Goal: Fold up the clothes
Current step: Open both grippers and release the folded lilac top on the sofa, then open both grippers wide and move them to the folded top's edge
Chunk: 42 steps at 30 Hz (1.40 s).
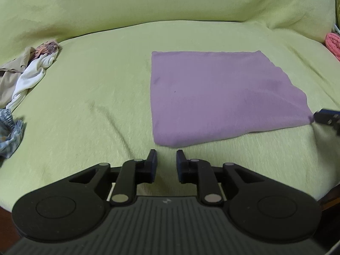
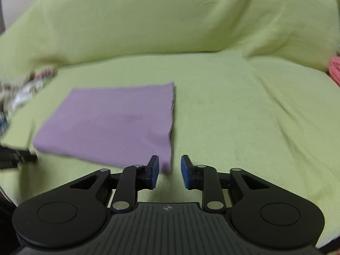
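- Left tongs (image 1: pixel 166 159) spread, holding nothing, hovering just short of the purple cloth (image 1: pixel 214 93); it lies folded flat on the green-covered sofa (image 1: pixel 85 106)
- Right tongs (image 2: pixel 169 171) spread, empty, the cloth's near corner between the fingers

Folded cloth (image 1: pixel 223 97) lies flat on sofa seat (image 1: pixel 95 110), fwd of backrest (image 1: pixel 170 4). Left wrist view: cloth sits right of centre, its near edge just ahead of the left hand-held gripper (image 1: pixel 166 159); clothes pile (image 1: pixel 27 72) at far left of seat near the backrest, w/ another crumpled garment (image 1: pixel 10 131) nearer on the left edge. A knit item (image 1: pixel 333 44) at far right by the armrest. Right hand-held gripper (image 2: pixel 169 165) is at cloth's near right corner, corner lying between its fingers; in the left wrist view its tip is at that same corner.
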Available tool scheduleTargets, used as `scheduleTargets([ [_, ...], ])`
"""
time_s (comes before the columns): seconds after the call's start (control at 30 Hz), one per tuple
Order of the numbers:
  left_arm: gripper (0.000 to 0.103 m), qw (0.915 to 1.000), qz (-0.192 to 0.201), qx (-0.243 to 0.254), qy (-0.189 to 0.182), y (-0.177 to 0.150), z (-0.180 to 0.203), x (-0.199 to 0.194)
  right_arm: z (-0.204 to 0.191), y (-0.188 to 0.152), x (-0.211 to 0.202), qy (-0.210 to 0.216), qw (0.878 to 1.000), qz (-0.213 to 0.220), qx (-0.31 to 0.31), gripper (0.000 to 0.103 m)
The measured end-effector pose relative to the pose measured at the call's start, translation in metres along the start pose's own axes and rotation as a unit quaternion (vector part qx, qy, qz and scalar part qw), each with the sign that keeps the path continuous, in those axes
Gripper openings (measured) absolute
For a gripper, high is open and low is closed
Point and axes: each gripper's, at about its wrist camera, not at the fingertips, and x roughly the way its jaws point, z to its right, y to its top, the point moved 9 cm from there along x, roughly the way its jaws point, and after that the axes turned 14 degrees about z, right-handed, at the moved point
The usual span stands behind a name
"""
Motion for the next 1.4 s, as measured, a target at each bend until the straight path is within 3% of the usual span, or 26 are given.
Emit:
scheduleTargets([
  [0.1,0.034,0.9999,-0.001,0.002,0.01,0.0,0.0,-0.007,0.003,0.006,-0.018,0.003,1.0,0.018,0.025,0.047],
  [0.33,0.043,0.9996,-0.015,0.007,0.024,-0.005,0.003,-0.012,-0.01,0.003,-0.033,0.02,0.999,0.012,0.049,0.084],
  [0.53,0.056,0.9994,-0.016,0.015,0.027,-0.006,0.006,-0.011,-0.023,-0.001,-0.022,0.015,1.0,-0.011,0.023,0.093],
  [1.0,0.067,0.9997,0.003,0.013,0.021,-0.003,0.006,-0.019,-0.031,0.007,-0.032,-0.043,0.999,-0.025,0.008,0.1],
  [1.17,0.072,0.9995,0.012,0.019,0.023,-0.002,0.007,-0.017,-0.034,0.001,-0.018,-0.036,0.999,-0.018,0.016,0.1],
  [1.4,0.078,0.9994,0.0,0.023,0.027,-0.009,0.007,-0.007,-0.042,-0.005,-0.004,-0.006,0.999,-0.043,0.024,0.1],
])
